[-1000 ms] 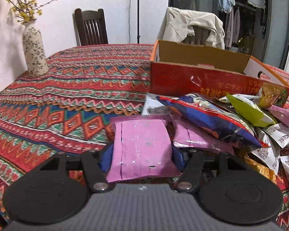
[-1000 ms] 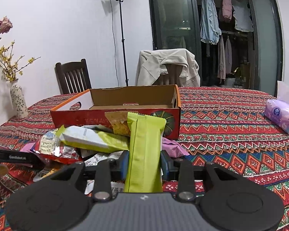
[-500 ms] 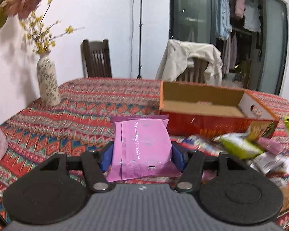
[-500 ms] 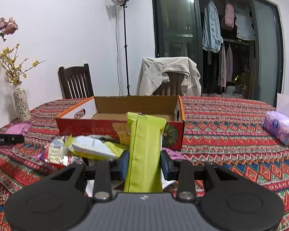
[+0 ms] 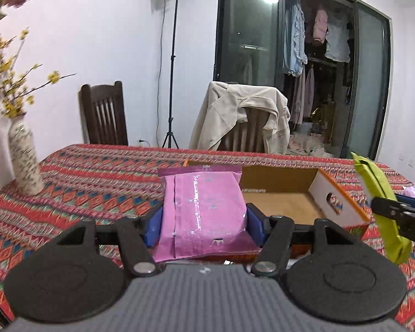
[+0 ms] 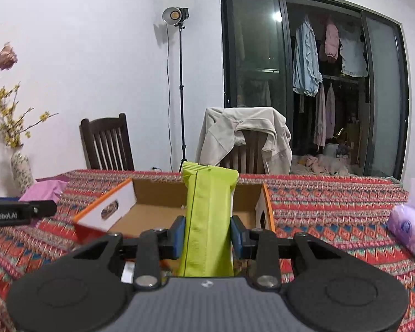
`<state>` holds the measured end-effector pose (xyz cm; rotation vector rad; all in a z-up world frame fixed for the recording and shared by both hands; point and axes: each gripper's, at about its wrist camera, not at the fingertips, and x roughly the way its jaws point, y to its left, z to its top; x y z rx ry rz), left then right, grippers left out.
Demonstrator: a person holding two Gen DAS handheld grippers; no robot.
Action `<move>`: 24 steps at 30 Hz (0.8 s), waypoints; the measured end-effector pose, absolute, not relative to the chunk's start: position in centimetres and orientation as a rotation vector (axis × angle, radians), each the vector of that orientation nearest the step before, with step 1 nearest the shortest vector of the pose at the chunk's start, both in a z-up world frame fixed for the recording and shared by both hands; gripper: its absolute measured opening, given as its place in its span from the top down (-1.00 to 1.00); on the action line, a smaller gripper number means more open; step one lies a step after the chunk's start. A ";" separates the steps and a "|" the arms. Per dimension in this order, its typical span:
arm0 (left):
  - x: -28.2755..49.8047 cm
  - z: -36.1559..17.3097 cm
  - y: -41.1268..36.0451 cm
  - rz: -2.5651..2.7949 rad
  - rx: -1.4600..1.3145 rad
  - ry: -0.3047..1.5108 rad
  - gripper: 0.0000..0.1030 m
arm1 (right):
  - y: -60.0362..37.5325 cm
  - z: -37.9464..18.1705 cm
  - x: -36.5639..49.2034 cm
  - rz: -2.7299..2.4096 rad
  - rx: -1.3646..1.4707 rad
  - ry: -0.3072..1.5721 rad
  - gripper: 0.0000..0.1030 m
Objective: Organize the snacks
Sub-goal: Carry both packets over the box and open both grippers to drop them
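Observation:
My left gripper (image 5: 204,228) is shut on a pink snack packet (image 5: 203,210), held up above the table before the open cardboard box (image 5: 287,203). My right gripper (image 6: 207,236) is shut on a tall lime-green snack packet (image 6: 209,221), which stands upright between the blue pads in front of the same box (image 6: 157,213). In the left wrist view the green packet (image 5: 379,202) and the right gripper's black arm appear at the right edge. In the right wrist view the pink packet (image 6: 45,191) and the left gripper's arm appear at the left edge. The box looks empty inside.
A patterned red tablecloth (image 5: 96,182) covers the table. A speckled vase (image 5: 23,161) with yellow flowers stands at the left. A purple tissue pack (image 6: 408,229) lies at the right. Two chairs (image 6: 108,144), one draped with a beige jacket (image 6: 243,135), stand behind the table, with a light stand beside them.
Both grippers have risen from the snack pile with their packets and now look over the box rim into it. The pile of snacks has dropped out of both views.

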<state>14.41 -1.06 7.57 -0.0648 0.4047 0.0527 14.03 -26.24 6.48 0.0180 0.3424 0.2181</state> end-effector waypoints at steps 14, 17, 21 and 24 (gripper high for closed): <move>23.9 8.9 -3.2 0.068 -0.083 0.388 -0.22 | -25.4 7.7 24.4 0.158 0.069 0.355 0.35; 25.8 8.1 -3.0 0.085 -0.099 0.398 -0.22 | -25.4 6.7 26.3 0.151 0.077 0.366 0.35; 27.2 6.5 -2.2 0.091 -0.118 0.407 -0.22 | -25.7 5.0 27.5 0.137 0.092 0.363 0.35; 28.0 5.4 -1.9 0.092 -0.098 0.428 -0.22 | -25.7 3.7 28.2 0.152 0.075 0.381 0.35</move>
